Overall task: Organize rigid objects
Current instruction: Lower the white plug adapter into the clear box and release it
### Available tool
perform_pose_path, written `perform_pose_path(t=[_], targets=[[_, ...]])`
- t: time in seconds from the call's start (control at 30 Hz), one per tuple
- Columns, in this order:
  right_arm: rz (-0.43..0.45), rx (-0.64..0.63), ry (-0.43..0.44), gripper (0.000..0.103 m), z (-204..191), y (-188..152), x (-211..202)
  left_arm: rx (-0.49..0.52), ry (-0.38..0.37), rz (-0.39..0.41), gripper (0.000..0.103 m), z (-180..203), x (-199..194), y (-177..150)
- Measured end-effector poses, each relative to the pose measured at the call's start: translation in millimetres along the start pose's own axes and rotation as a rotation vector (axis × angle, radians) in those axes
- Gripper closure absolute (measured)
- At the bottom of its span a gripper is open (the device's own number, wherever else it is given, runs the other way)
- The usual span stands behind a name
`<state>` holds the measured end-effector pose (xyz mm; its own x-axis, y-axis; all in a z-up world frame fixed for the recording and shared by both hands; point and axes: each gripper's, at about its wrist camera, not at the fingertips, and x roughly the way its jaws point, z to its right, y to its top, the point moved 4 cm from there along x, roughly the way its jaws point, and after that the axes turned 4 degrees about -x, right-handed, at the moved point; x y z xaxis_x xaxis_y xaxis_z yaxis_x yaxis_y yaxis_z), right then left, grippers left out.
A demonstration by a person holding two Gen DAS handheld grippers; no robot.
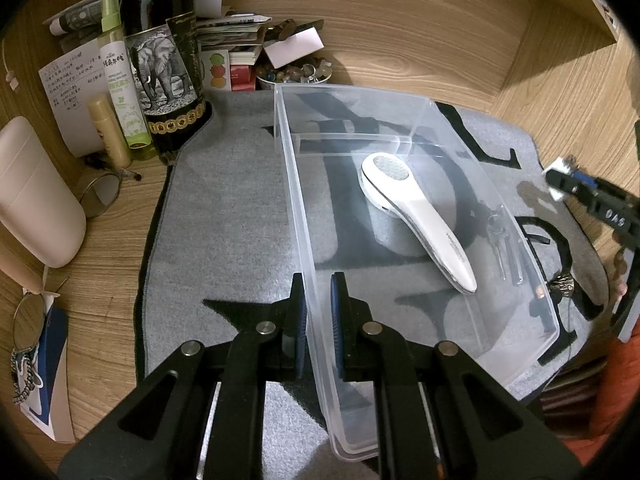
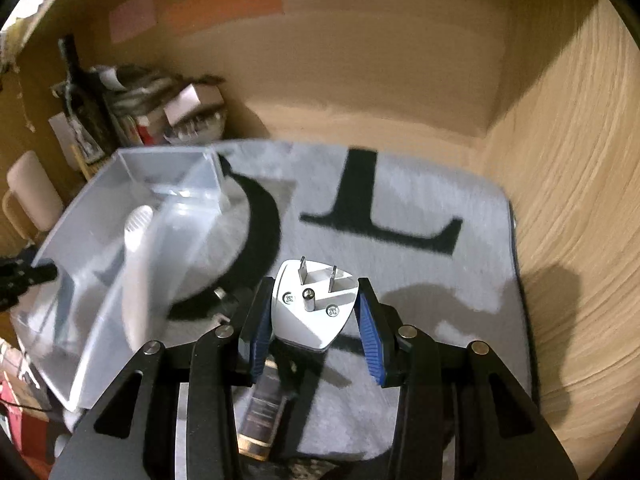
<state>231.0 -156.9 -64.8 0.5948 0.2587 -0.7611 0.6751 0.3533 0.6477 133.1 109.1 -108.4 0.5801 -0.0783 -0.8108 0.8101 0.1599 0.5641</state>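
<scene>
Left gripper [image 1: 317,312]: you pinch the near wall of the bin [image 1: 520,224], so it stays put.
Right gripper [image 2: 316,312]: you squeeze the plug [image 2: 310,316], prongs up, above the mat [image 2: 440,280], beside the bin.
Inside bin: a white shaver [image 1: 416,216] lies flat.
Next: the plug probably goes in too.

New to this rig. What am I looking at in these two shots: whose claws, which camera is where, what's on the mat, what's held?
No robot here: a person holds a two-finger gripper in each hand, each with a fisheye camera looking along its fingers.

Left wrist view: the left gripper straddles the near wall of a clear plastic bin, one finger on each side, pinching it. Inside lies a white handheld device. The bin sits on a grey mat on a wooden desk; a dark elephant-label bottle stands behind.

Right wrist view (blurred): the right gripper holds a white plug adapter, prongs forward, beside the bin.
</scene>
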Motion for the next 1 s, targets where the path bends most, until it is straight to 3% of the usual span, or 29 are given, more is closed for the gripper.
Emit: perform_pose_path(t=[0.5,0.8,1.0], targets=[[0.144,-0.143,0.095,0.067,-71.4,48.6,-28.3,-0.004,-0.002,0.001,0.092,1.3,-0.5,0.7],[0.138,-0.231,0.165,0.067,-122.3,58.4,-19.6,-0.001,-0.013,0.002,0.092,4.1,-0.4,1.0],[0.085,-0.277,0.197,0.067,-147.4,55.7,-2.1,-0.008,-0.024,0.003,0.092,2.4,-0.5,0.6]])
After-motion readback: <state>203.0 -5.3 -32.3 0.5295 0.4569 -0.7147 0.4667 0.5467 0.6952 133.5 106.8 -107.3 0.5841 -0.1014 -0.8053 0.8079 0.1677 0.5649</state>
